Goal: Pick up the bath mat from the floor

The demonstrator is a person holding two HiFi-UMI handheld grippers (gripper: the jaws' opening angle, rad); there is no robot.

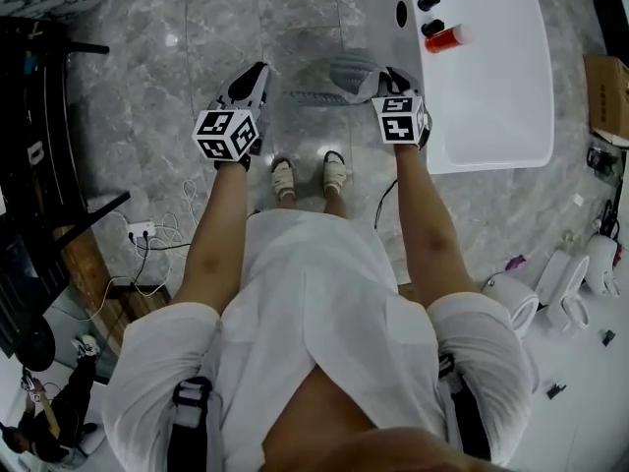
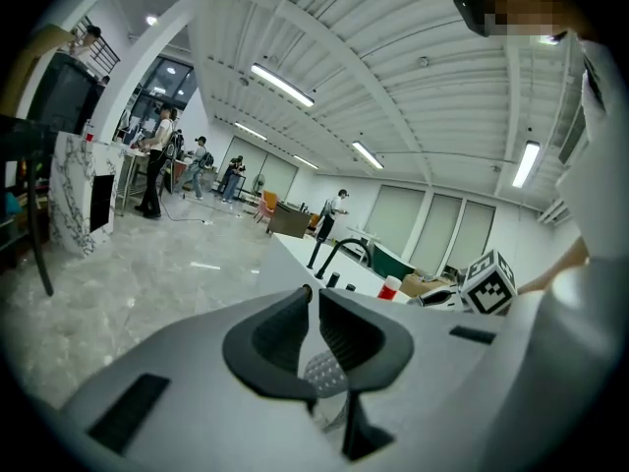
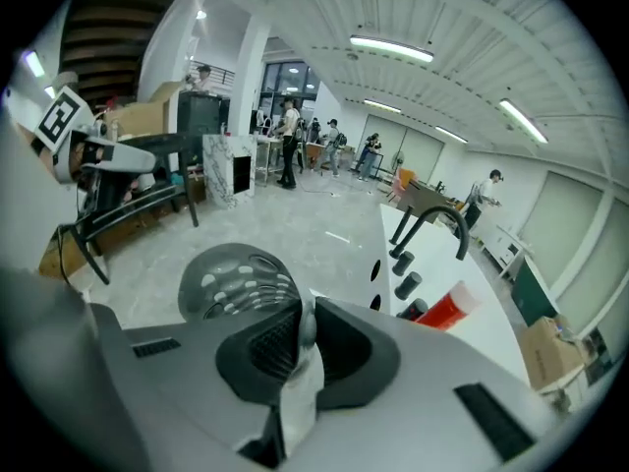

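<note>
Limp, grey, hole-punched bath mat (image 3: 236,278); pinched in left gripper (image 2: 314,298) and right gripper (image 3: 306,305).

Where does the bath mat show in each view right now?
Head view: bath mat at top centre, at the tip of the right gripper.
Left gripper view: dotted patch low between the jaws.
Right gripper view: curled up above the jaws, pinched between them.
Shared landmark: red bottle on the white tub, in all three.

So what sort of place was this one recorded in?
Probably a big open lab or showroom hall staged as a bathroom: a white bathtub with black faucet, loose toilets on the marble floor, strip-lit ceiling.
</note>
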